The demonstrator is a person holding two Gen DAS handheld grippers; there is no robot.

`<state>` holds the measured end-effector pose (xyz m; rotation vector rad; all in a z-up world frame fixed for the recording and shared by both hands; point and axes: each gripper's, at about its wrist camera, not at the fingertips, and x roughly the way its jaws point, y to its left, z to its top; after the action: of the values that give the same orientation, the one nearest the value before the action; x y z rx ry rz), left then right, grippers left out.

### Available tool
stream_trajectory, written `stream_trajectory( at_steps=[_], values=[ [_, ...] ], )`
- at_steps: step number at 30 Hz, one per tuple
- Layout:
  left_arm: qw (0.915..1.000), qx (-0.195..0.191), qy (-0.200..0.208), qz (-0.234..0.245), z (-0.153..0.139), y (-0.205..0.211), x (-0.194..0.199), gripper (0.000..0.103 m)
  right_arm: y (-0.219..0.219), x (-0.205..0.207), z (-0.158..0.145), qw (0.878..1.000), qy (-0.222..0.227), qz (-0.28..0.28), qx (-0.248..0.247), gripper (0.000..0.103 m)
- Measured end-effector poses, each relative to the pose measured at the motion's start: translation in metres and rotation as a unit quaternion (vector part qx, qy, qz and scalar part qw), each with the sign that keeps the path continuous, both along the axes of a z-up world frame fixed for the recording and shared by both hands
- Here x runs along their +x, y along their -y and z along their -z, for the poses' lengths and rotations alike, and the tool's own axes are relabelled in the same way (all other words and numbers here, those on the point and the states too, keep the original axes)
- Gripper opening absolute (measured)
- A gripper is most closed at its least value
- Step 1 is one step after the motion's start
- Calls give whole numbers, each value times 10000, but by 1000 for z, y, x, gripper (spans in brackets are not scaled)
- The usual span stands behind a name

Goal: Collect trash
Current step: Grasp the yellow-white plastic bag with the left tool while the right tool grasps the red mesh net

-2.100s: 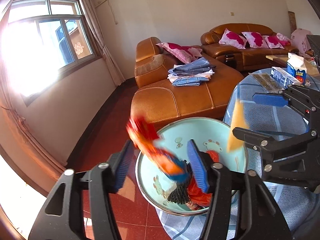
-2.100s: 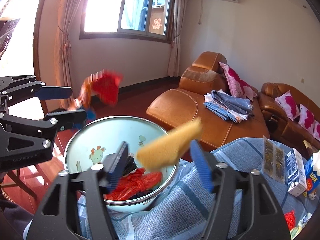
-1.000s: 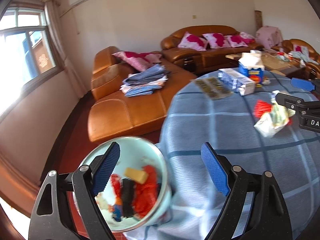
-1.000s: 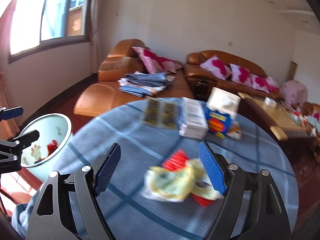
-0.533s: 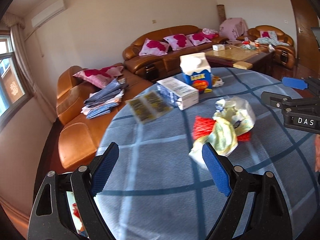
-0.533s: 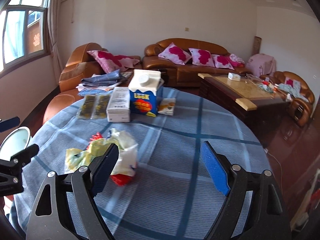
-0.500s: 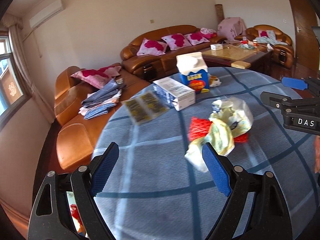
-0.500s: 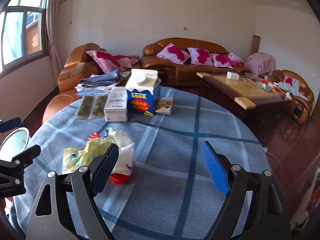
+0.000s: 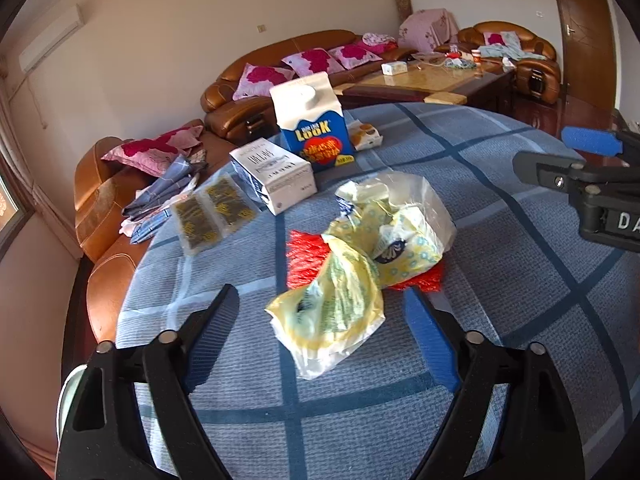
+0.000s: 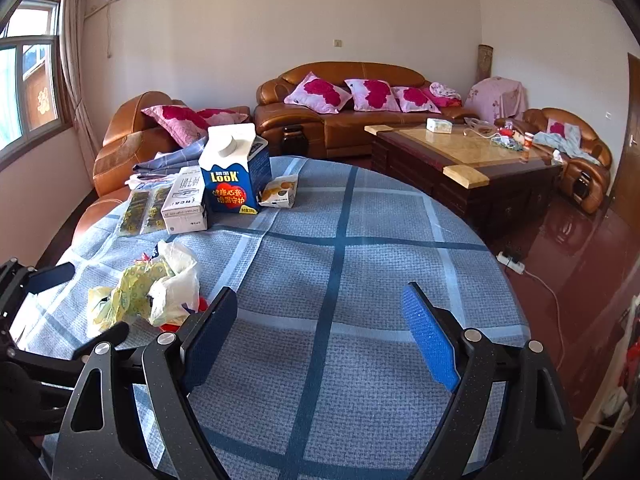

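A crumpled yellow and clear plastic bag (image 9: 360, 256) lies on a red wrapper (image 9: 304, 256) on the blue plaid tablecloth (image 9: 500, 320). My left gripper (image 9: 320, 340) is open and empty, its jaws wide on either side of the bag's near end. My right gripper (image 10: 320, 336) is open and empty over bare cloth, to the right of the bag (image 10: 152, 288). The rim of the pale trash bowl (image 9: 66, 388) shows at the lower left edge of the left wrist view.
A blue Look carton (image 9: 312, 120), a white box (image 9: 276, 174), a flat packet of dark snacks (image 9: 212, 210) and a small biscuit pack (image 10: 280, 192) stand at the table's far side. Brown leather sofas (image 10: 344, 120) and a coffee table (image 10: 464, 156) lie beyond.
Both grippers swung from the bowl, where trash dropped in, to the table. The left one has closed in on the plastic bag; the right now faces bare cloth.
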<state>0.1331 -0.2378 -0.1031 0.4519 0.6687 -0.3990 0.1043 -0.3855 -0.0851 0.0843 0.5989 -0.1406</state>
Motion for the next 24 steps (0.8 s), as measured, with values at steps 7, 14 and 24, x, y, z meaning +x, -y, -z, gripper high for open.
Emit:
stream_trajectory(
  at_steps=[7,14,24],
  values=[
    [9995,-288,-68,132,-16,-19,-4,7,-6,2,-4,9999,18,-100,20,84],
    [9974,-615,166,-335,-41,-70,-10,6,-30,17,-6,9990,-53,-440,21,84],
    [9920,-618,211,-1077,-36,-118,-7,6,-83,68,23,9853,-1000,-1381,-141,73]
  ],
)
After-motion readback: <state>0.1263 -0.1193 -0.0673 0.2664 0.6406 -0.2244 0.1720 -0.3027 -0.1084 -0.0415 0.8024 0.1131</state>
